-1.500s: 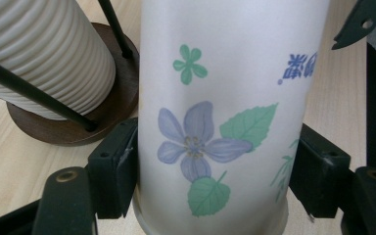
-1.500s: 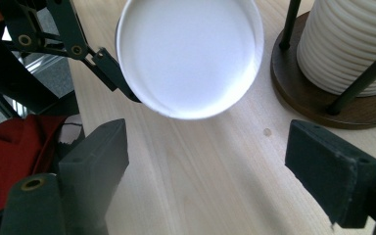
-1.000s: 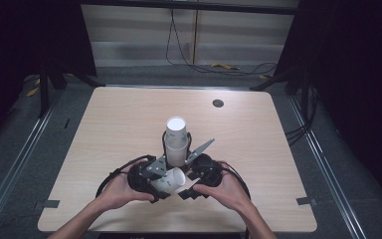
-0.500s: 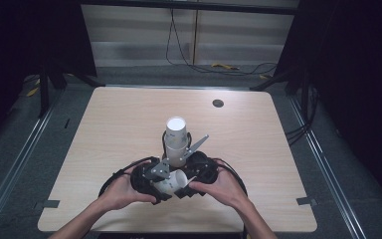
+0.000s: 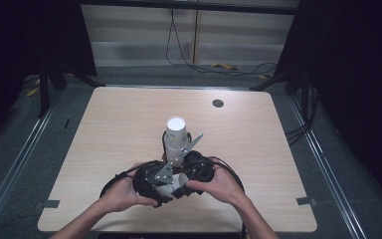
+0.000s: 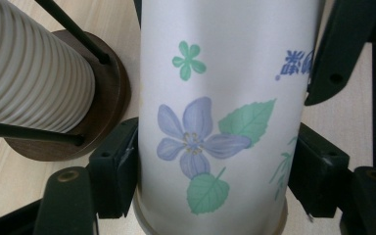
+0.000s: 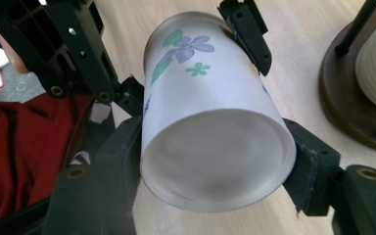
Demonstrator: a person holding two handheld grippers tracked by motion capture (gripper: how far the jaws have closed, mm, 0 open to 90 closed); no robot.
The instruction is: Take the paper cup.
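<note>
A white paper cup (image 5: 172,182) printed with purple flowers and green leaves lies on its side between my two grippers, near the table's front edge. The left gripper (image 6: 215,171) is shut on it, one pad (image 6: 120,164) pressing each side of its wall. The right gripper (image 7: 215,166) has just been closing and now holds the same cup (image 7: 215,142) at its base end, pads (image 7: 122,156) touching it. The left gripper's jaws show farther along that cup. Just behind stands a stack of ribbed white cups (image 5: 175,133) on a round wooden base (image 6: 103,98) with black rods.
A small dark round grommet (image 5: 218,103) sits in the table (image 5: 119,124) near its far edge. Cables lie on the floor beyond. A red cloth (image 7: 24,161) shows past the table's near edge in the right gripper view.
The right hand has drawn slightly in toward the cup. Both hands otherwise stay in place below the cup stack, the cup still between them.
</note>
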